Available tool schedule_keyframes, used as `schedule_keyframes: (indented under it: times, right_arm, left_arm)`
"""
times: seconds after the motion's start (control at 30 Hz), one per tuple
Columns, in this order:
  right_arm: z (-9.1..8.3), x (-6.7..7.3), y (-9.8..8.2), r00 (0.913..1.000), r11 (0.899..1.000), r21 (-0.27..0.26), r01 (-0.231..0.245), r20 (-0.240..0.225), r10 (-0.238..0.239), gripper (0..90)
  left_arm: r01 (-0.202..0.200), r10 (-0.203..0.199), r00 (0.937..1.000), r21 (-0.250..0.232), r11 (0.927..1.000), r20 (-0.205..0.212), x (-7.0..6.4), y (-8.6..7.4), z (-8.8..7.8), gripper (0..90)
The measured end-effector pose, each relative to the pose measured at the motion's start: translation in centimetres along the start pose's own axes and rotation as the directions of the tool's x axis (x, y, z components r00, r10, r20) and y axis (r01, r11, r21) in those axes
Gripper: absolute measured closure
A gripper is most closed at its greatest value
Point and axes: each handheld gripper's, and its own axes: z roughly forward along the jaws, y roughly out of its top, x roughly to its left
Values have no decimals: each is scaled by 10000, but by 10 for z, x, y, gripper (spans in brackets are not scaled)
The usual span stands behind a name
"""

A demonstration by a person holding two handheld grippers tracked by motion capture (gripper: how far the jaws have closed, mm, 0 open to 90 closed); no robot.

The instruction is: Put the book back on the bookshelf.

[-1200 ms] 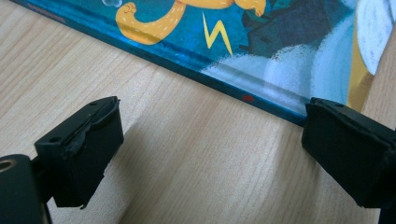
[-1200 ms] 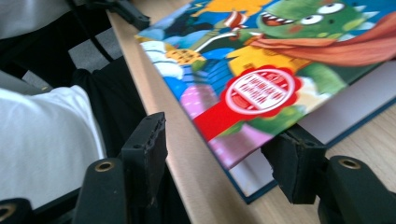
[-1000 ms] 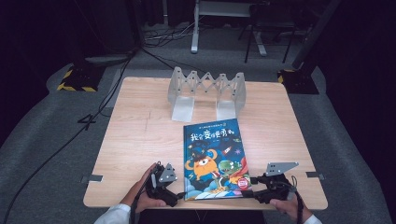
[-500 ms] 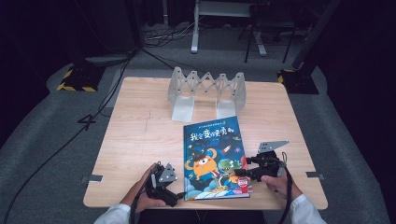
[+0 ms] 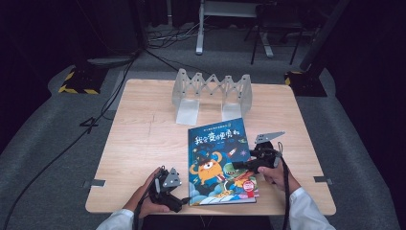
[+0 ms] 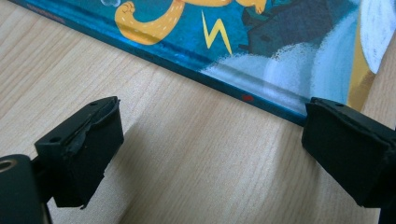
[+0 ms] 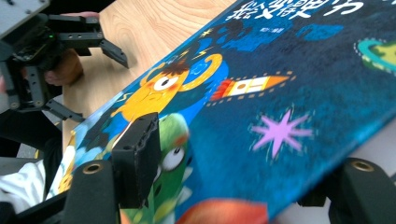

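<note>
Your right gripper [image 5: 238, 165] has come in from the 3 o'clock edge of the picture book [image 5: 221, 163] and now straddles that edge: in the right gripper view one of the fingers [image 7: 136, 156] sits on top of the cover while the other is under the far side, and the cover tilts up across the frame, so the edge looks lifted off the bench [image 5: 143, 139]. I judge the fingers part-closed on the cover's edge, though the contact underneath is hidden. A second ago this gripper lay lower, near the book's 4 o'clock corner and clear of the cover; half a second ago it was already nearing the edge. That suggests you are starting to raise or open the book. Your left gripper [image 5: 179, 201] rests where it was, at the book's 7 o'clock corner, its fingers [image 6: 79, 156] spread wide and holding nothing, one of them just beside the spine. The book lies on the near half of the bench, with the folding rack [image 5: 213, 93] well apart at 12 o'clock.
</note>
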Motion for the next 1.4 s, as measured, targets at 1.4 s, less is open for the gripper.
schedule_keyframes:
  times: [1.4]
  right_arm:
    - [-34,50,-9,9456,9136,-2474,3228,1265,-2999,526]
  left_arm:
    - [1808,-1624,9684,-843,9799,1891,21,44,23,80]
